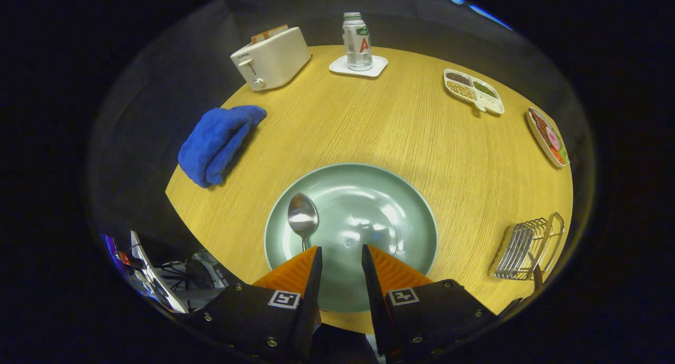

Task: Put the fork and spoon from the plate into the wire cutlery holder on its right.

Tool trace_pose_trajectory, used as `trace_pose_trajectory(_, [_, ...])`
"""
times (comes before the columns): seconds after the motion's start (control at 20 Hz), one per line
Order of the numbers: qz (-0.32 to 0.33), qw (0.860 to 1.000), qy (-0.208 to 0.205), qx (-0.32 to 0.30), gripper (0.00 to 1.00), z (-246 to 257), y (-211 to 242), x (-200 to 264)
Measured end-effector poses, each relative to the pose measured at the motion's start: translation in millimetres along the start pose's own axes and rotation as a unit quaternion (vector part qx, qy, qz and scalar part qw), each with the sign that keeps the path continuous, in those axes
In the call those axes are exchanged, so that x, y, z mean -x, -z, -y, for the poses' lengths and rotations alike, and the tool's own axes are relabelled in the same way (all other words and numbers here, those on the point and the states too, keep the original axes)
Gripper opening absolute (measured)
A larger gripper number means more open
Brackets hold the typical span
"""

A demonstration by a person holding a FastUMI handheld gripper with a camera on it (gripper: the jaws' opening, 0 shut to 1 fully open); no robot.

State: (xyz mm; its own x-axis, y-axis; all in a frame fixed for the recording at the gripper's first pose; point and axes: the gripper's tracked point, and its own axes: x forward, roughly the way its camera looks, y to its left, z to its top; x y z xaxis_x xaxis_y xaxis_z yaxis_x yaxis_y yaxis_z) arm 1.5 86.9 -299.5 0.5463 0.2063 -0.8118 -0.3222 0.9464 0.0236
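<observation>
A pale green plate [416, 216] lies on the round wooden table just ahead of my fingers. A metal spoon [302, 218] rests on the plate's left part, bowl pointing away, its handle running back under my left finger [300, 271]. My gripper [340, 254] hovers over the plate's near edge, open, with only plate surface between the fingers. The wire cutlery holder [529, 242] stands on the table to the right of the plate; a dark handle pokes up at its near end. I cannot make out a fork on the plate.
A folded blue towel [219, 142] lies left of the plate. At the far side stand a white toaster [272, 58] and a bottle [357, 42] on a white coaster. A divided snack tray [473, 91] and a small dish [548, 137] sit at the right rim.
</observation>
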Motion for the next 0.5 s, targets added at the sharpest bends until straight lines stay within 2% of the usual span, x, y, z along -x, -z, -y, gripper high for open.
trace_pose_trajectory(0.5, [-0.065, 0.997, -0.038, 0.026, 0.46, -26, 31, -24])
